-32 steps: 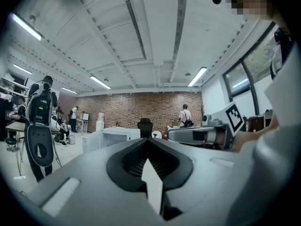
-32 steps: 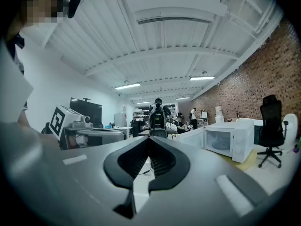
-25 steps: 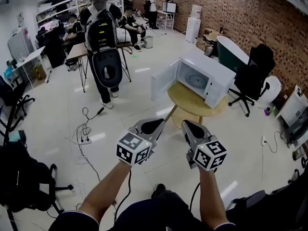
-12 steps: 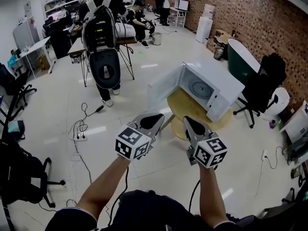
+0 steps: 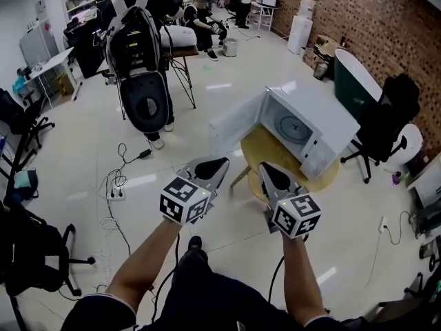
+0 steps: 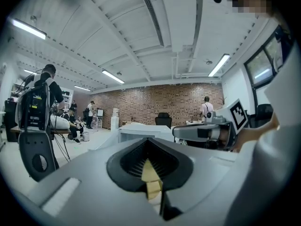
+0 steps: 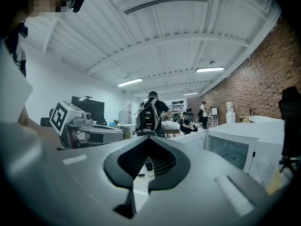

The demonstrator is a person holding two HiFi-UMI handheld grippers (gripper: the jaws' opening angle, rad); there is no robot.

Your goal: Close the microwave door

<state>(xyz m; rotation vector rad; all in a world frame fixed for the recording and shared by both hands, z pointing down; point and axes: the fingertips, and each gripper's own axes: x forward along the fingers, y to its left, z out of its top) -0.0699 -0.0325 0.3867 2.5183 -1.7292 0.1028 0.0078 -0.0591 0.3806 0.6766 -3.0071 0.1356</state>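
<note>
A white microwave (image 5: 313, 131) stands on a round wooden table (image 5: 263, 149) ahead of me, its door (image 5: 236, 125) swung wide open to the left and the turntable visible inside. My left gripper (image 5: 219, 165) and right gripper (image 5: 266, 172) are held side by side over the floor, short of the table, both shut with nothing between the jaws. The left gripper view shows its jaws (image 6: 150, 173) together, with the microwave (image 6: 141, 132) beyond. In the right gripper view the jaws (image 7: 146, 167) meet, and the microwave (image 7: 235, 149) sits to the right.
A person carrying a black backpack rig (image 5: 141, 54) stands at the back left by a folding table. A black office chair (image 5: 389, 112) and a dark green tub (image 5: 353, 76) lie right of the microwave. Cables and a power strip (image 5: 118, 188) trail on the floor at left.
I have come closer to the microwave, which now looks larger and nearer the grippers. Both grippers stay shut and side by side; the door remains open.
</note>
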